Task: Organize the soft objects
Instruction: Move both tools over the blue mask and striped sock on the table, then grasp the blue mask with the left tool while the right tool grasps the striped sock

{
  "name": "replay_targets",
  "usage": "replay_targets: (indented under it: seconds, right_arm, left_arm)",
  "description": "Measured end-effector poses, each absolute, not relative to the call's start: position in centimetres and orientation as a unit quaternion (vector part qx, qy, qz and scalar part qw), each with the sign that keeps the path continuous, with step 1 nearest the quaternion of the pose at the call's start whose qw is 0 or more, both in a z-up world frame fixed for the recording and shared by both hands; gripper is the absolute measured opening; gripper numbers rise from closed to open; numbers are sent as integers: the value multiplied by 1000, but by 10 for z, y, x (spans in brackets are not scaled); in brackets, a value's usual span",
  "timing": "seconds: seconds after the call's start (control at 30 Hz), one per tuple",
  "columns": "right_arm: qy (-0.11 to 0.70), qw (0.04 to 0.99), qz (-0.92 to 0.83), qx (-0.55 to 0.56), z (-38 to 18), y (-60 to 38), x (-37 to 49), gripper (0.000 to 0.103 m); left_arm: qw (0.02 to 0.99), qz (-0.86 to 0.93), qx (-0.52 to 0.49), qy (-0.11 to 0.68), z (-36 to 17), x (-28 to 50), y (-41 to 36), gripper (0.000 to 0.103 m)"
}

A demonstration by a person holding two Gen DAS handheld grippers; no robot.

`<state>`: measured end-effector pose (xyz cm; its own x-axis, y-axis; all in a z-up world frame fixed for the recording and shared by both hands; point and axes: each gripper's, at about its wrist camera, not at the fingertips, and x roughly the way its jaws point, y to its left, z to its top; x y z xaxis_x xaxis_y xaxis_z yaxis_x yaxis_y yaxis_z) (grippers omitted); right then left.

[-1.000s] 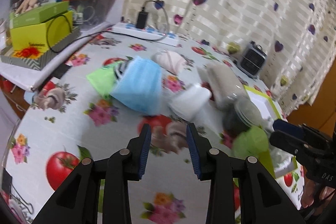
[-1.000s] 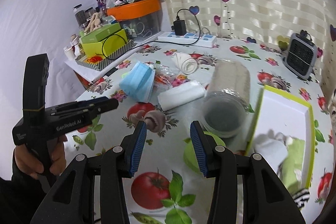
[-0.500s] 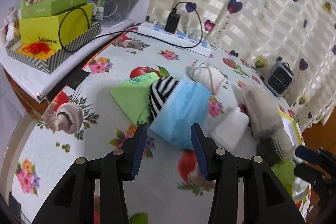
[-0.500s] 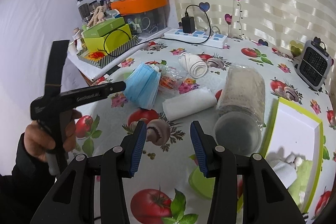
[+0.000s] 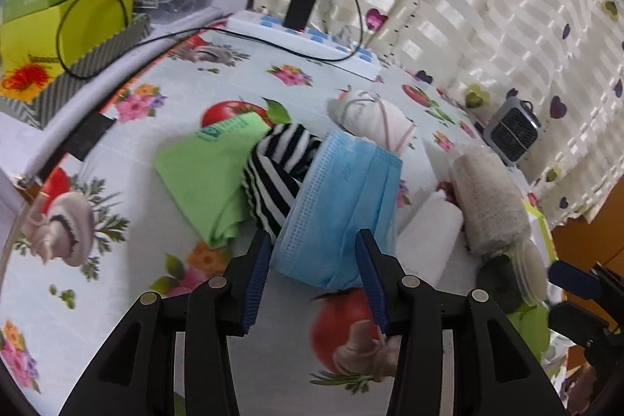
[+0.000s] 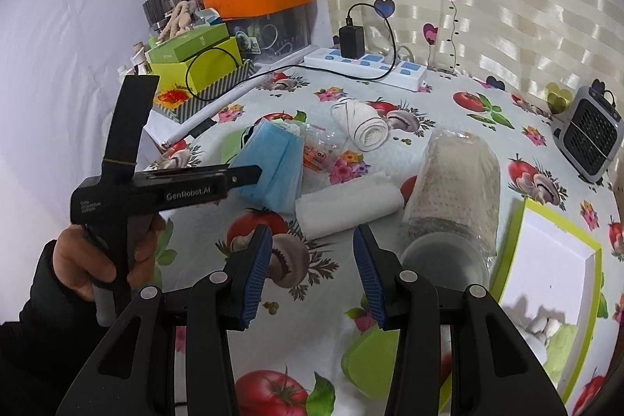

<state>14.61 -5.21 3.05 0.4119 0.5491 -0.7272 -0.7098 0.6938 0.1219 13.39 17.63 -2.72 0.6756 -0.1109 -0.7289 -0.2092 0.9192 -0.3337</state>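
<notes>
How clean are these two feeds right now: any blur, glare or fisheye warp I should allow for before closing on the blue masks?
Left wrist view: blue masks sharp between the open left gripper; the tablecloth at the lower edge is smeared; strong fisheye bowing at the rim. Right wrist view: mostly crisp, soft even light, no harsh glare; the clear jar close to the open right gripper looks slightly soft.
</notes>
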Motion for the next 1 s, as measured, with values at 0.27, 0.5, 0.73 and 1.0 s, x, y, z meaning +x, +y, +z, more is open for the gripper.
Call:
replay_targets:
  seconds: [0.27,0.5,0.73,1.0]
  right_arm:
    - [408,827,371,-109,26,-38,162,45]
    - [430,818,362,-122,23,-27,180,45]
    - [440,806,370,-140,20,-12,184,45]
    - [437,787,404,-163,25,34,180,45]
  left_arm:
    - [896,9,-197,399,-26,133,167,12]
    - [902,-2,-193,387,-22,109,159,9]
    - [901,18,-202,384,-24,65,174,8]
    - [902,45,-207,375,-18,35,192,8]
